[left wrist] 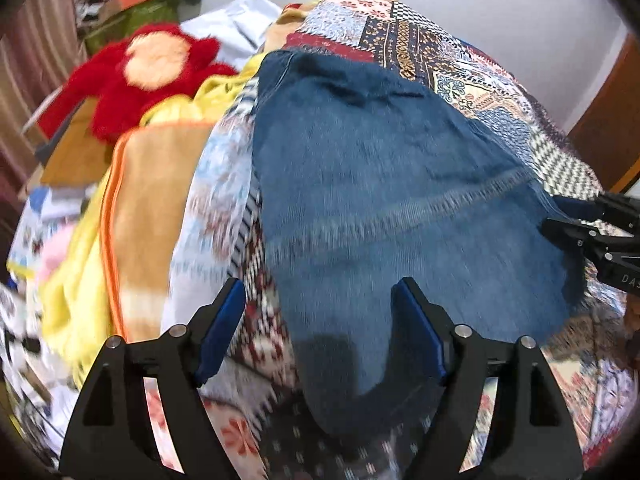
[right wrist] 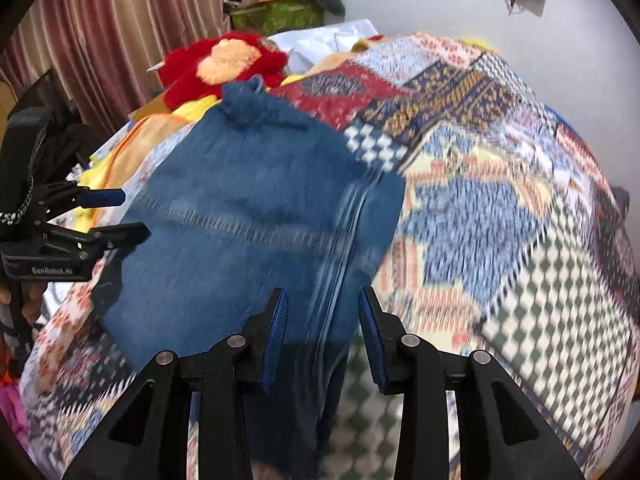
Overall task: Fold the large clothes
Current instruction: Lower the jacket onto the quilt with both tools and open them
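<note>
Jeans [left wrist: 384,208] lie on patchwork bedspread [left wrist: 460,72], red plush toy [left wrist: 148,76] beside them

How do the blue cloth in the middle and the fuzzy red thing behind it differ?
The blue cloth is flat, denim-like fabric with a stitched seam, spread over the patterned bedspread; the fuzzy red thing is shaggy, bunched up, with a pale peach patch. The blue cloth reaches close to both pairs of fingers; the red one lies far back among piled items. Both rest on the bed.

red plush toy [left wrist: 140,72]; striped curtain [right wrist: 120,32]; patchwork bedspread [right wrist: 520,200]
</note>
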A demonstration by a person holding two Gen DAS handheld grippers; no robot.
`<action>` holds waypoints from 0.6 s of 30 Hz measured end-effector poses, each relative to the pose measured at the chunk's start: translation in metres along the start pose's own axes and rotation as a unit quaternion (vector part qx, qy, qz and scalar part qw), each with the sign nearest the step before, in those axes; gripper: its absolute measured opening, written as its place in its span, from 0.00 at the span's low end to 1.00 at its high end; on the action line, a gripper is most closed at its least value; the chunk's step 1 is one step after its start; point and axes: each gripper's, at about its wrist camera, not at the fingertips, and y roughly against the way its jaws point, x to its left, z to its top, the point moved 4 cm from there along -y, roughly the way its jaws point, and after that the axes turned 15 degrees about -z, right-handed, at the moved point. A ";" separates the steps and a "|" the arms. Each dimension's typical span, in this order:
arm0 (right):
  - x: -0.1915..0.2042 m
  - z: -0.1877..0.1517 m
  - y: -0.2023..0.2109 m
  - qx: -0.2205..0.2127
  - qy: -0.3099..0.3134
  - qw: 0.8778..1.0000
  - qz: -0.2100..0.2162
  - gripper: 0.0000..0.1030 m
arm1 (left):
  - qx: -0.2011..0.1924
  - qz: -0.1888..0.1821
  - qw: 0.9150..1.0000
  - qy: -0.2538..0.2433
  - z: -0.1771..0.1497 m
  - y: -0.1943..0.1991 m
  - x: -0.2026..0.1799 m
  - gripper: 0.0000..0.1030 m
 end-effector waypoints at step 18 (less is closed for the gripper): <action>-0.001 -0.014 0.204 -0.176 -0.071 0.982 0.017 0.32 | -0.250 0.003 0.966 -0.072 -0.005 0.197 -0.112 0.75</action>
